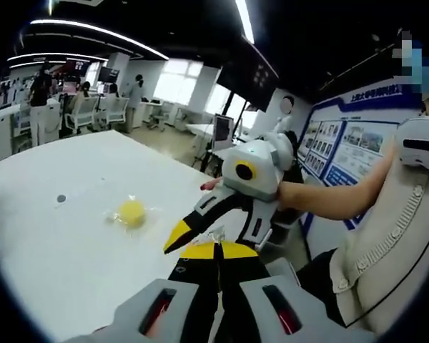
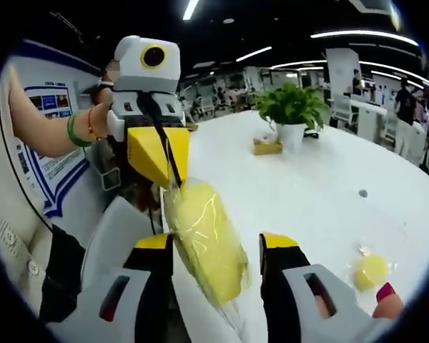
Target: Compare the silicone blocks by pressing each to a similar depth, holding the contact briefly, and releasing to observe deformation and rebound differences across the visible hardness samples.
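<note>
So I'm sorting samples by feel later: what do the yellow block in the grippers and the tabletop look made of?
The yellow block looks like soft matte silicone inside a clear glossy plastic wrap, judging by the crinkled glints on it. The tabletop looks like a smooth white laminate or painted board with a faint sheen; which one is unclear.

light: bright, even, from ceiling strip lights (image 1: 93, 30) | glare: window (image 1: 177, 80) blown out | shadows: soft on white table (image 1: 71, 243) | edges: strong fisheye bend | focus: background soft
</note>
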Tool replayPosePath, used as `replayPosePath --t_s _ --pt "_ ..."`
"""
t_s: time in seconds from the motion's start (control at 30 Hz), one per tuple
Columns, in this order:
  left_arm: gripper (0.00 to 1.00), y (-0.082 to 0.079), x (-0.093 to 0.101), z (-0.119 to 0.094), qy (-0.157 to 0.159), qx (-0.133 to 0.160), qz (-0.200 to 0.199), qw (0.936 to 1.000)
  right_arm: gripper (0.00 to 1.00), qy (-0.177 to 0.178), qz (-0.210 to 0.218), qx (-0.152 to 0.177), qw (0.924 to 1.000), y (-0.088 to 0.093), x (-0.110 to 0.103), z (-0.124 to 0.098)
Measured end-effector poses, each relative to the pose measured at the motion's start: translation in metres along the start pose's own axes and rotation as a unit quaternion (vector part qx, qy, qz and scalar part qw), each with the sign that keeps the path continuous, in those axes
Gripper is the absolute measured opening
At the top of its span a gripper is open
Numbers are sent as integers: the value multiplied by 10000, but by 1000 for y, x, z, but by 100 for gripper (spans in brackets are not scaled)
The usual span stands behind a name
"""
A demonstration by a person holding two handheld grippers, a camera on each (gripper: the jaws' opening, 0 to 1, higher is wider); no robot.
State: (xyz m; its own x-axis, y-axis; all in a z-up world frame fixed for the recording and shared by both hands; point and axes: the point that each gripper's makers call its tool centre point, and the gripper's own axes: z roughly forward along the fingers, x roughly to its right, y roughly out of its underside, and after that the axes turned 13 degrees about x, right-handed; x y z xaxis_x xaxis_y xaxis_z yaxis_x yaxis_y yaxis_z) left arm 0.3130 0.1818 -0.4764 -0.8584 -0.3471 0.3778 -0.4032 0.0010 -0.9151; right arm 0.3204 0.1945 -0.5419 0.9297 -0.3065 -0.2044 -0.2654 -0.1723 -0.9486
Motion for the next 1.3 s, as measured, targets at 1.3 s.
replayPosePath --t_s 1.3 --pt "0 55 -164 12 -1291 298 -1136 9847 61 2705 1094 1554 9438 20 -2 -139"
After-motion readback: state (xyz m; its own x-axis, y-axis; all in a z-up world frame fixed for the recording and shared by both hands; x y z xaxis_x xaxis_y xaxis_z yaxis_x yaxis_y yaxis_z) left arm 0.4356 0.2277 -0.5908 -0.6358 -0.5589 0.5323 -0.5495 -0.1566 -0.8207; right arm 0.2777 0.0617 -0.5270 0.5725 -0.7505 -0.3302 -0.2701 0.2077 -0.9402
